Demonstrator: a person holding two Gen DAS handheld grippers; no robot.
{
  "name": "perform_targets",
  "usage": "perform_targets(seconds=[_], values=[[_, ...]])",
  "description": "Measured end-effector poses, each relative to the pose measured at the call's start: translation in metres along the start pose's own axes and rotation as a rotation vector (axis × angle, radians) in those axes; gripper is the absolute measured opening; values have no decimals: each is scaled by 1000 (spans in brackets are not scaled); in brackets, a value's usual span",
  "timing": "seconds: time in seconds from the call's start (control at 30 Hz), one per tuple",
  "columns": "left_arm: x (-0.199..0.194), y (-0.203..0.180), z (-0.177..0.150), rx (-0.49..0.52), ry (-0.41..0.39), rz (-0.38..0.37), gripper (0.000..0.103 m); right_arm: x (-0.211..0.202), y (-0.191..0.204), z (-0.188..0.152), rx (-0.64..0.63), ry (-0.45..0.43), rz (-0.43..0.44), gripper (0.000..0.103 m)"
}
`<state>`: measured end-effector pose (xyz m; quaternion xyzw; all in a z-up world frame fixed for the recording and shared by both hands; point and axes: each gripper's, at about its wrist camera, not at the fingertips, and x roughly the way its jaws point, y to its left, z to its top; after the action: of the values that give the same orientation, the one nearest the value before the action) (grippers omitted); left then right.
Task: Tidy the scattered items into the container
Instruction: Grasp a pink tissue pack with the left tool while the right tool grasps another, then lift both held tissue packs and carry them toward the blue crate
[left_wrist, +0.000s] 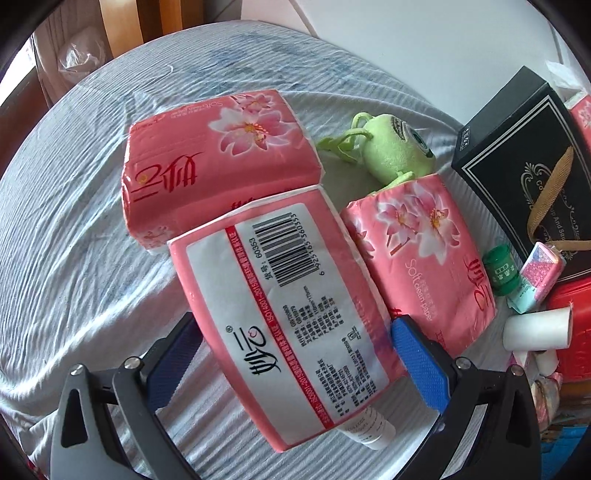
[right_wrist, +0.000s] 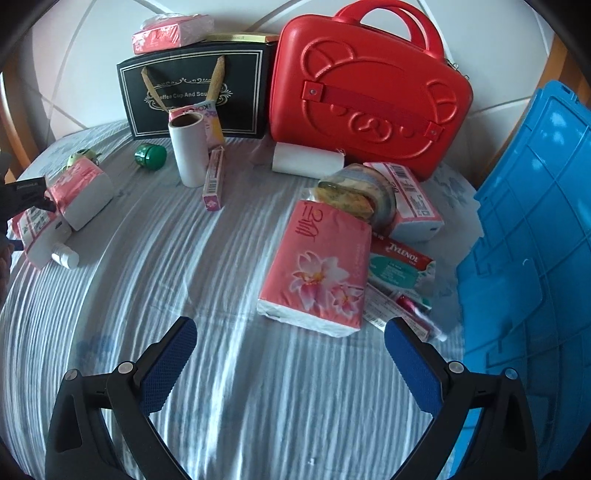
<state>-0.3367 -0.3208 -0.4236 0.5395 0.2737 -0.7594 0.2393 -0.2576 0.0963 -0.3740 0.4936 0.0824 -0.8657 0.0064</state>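
A pink tissue pack (left_wrist: 291, 325) is clamped label-up between the left gripper (left_wrist: 291, 347) pads. The right gripper (right_wrist: 291, 363) is spread wide, nothing held; another tissue pack (right_wrist: 317, 277) lies just ahead, the blue container (right_wrist: 532, 236) to its right. Most items remain scattered on the striped bedsheet (right_wrist: 184, 295); tiled floor is seen beyond.

Your left gripper (left_wrist: 291, 339) carried two black angular arms, each tipped with a blue, dimple-textured pad (left_wrist: 421, 363). Round silver screws (left_wrist: 129, 363) sat at the arm joints just behind the pads, two per side. Your right gripper (right_wrist: 290, 352) matched it: the same black arms, blue textured pads (right_wrist: 168, 367), and silver screws (right_wrist: 454, 367) just behind the pads.
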Motion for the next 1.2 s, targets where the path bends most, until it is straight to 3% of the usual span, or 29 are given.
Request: perform_targets(seconds=[0.13, 0.33, 0.47, 0.67, 0.87, 0.93, 1.07, 1.13, 1.2], values=[[4, -9, 5, 11, -13, 41, 103, 15, -9, 3, 49, 28, -5, 103], [6, -23, 9, 106, -26, 107, 103, 41, -21, 10, 125, 63, -25, 103], [6, -23, 9, 143, -40, 96, 103, 63, -26, 18, 145, 94, -53, 103], [12, -11, 10, 161, -38, 22, 103, 90, -29, 28, 164, 124, -53, 103], [24, -17, 8, 186, -28, 63, 103, 110, -27, 31, 175, 154, -37, 103], [34, -17, 4, 208, 19, 90, 103, 114, -28, 31, 171, 154, -44, 103], [36, -10, -9, 222, -10, 86, 103, 119, -27, 29, 129, 167, -46, 102], [35, -6, -16, 224, -23, 83, 99, 116, -31, 27, 139, 171, -44, 88], [33, -4, -23, 236, -31, 85, 95, 113, -30, 26, 132, 174, -29, 85]])
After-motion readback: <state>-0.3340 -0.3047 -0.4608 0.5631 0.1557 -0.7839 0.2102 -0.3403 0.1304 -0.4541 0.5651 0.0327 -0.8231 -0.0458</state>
